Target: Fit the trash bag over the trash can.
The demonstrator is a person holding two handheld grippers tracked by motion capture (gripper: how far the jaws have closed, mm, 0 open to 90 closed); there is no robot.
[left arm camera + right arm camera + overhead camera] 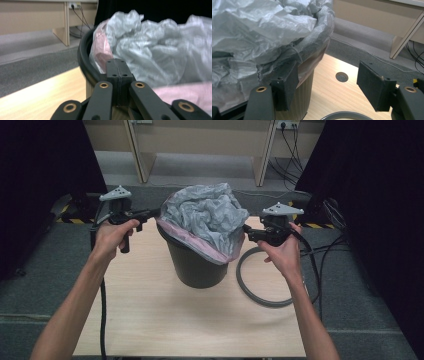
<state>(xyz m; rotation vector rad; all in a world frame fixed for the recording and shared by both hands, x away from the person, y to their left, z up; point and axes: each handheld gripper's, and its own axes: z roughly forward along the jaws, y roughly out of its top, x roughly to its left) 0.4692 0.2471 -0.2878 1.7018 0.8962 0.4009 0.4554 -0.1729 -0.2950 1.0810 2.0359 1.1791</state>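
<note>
A dark bin (pixel 195 265) stands mid-table, lined with a pink bag (pixel 220 254). A crumpled grey bag (pixel 207 215) bulges out of its top. My left gripper (pixel 157 211) is at the bin's left rim. In the left gripper view its jaws (pixel 117 68) are pressed together just in front of the black rim (pixel 83 60), with nothing visible between them. My right gripper (pixel 246 231) is at the bin's right side. Its jaws (pixel 328 75) stand wide apart. One pad rests against the grey bag (pixel 262 22) folded over the rim. The other pad hangs free over the table.
A grey ring (pixel 260 295) lies on the light wooden table (pixel 150 310) right of the bin, close below my right gripper. A round hole (pixel 342 76) sits in the tabletop beyond it. Cables trail off the right edge. Grey carpet surrounds the table.
</note>
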